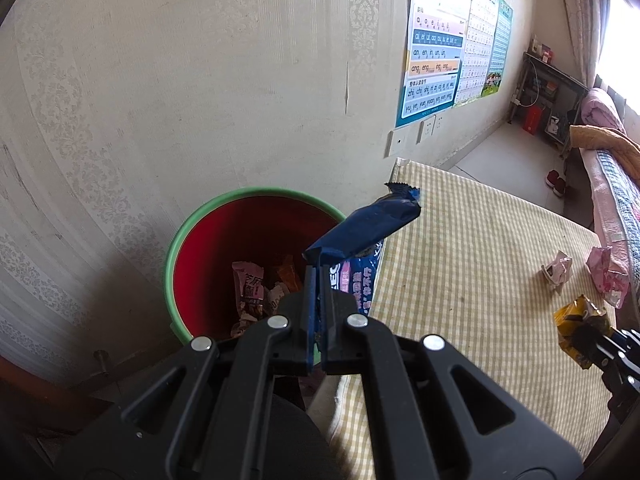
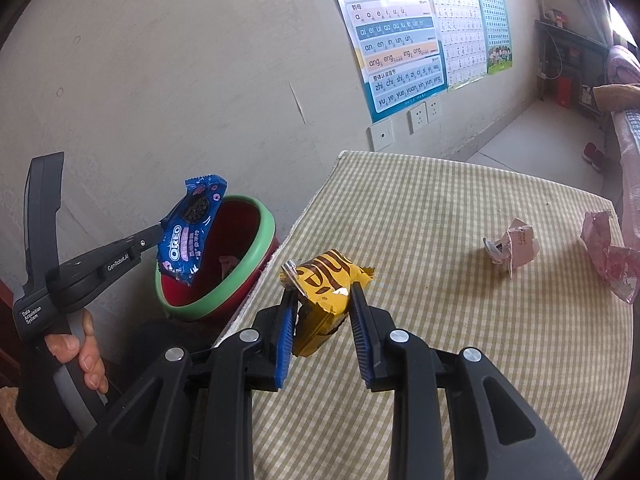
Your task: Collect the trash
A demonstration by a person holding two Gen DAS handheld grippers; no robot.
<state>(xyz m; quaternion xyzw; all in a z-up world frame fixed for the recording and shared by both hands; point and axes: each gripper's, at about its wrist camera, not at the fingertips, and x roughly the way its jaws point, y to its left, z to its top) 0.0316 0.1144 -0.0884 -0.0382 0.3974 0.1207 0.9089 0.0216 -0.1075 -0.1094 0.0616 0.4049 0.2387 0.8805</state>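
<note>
Both tongs carry trash toward the bin — left tongs clamp the blue Oreo wrapper, right tongs the yellow wrapper. Next comes release over the bin — likely the blue one first.

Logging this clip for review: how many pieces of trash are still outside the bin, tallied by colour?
Blue: 1, the Oreo wrapper held in the left gripper above the bin
Yellow: 1, the yellow wrapper held in the right gripper
Pink: 2, the crumpled wrapper and the pink wrapper, both on the checked cloth
Total: 4
</note>
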